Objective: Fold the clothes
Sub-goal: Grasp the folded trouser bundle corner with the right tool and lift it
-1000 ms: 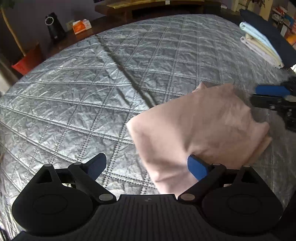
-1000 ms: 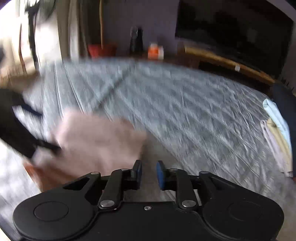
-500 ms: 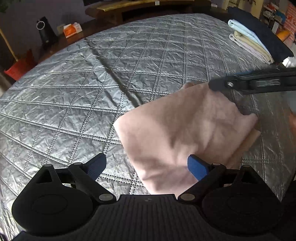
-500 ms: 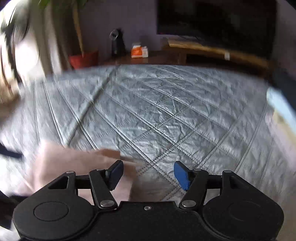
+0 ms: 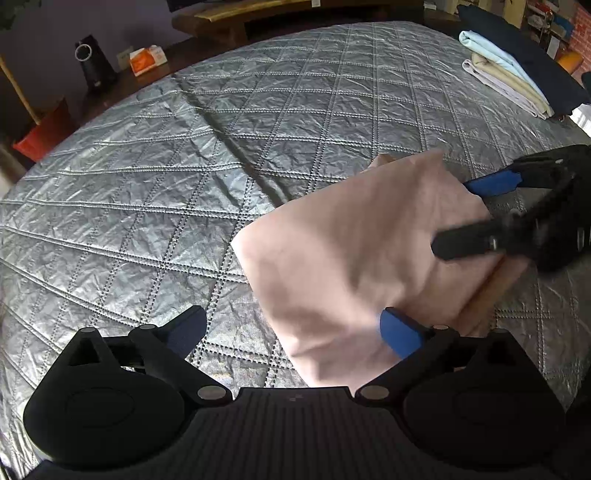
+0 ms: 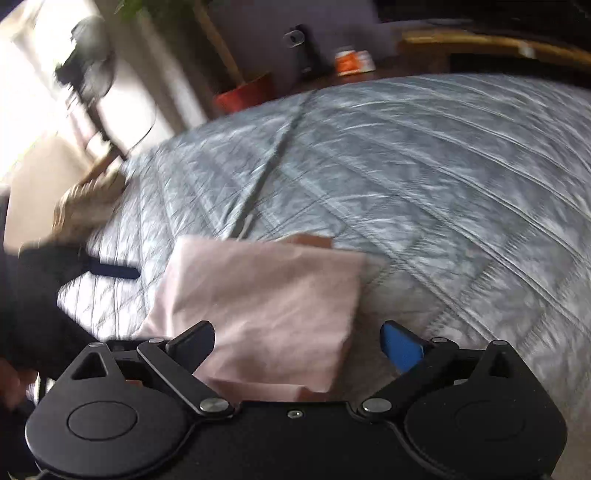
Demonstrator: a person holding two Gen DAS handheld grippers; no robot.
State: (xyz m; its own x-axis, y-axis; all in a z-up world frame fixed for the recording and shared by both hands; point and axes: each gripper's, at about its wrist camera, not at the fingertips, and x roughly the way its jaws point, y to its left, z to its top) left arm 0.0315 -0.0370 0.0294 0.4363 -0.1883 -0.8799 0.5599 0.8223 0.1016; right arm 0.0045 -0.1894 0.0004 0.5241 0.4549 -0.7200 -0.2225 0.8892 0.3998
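Observation:
A folded pink cloth (image 5: 362,258) lies on the silver quilted bedspread (image 5: 184,166). My left gripper (image 5: 293,330) stands open at the cloth's near edge, its right finger (image 5: 399,332) over the fabric, pressing nothing. My right gripper (image 5: 476,212) comes in from the right and straddles the cloth's right corner. In the right wrist view the pink cloth (image 6: 266,295) lies between and under the right gripper (image 6: 299,341), whose jaws are opening wide; the pads do not press it. A left gripper finger (image 6: 114,272) shows at the left.
A stack of folded clothes (image 5: 502,77) lies on the bed's far right beside dark fabric (image 5: 524,55). Beyond the bed are a black device (image 5: 92,62), an orange box (image 5: 147,59), a red pot (image 5: 40,136) and a wooden bench (image 5: 240,14).
The right gripper's jaws went from almost shut to wide apart while it swung over the cloth's right corner. The left gripper kept still and open.

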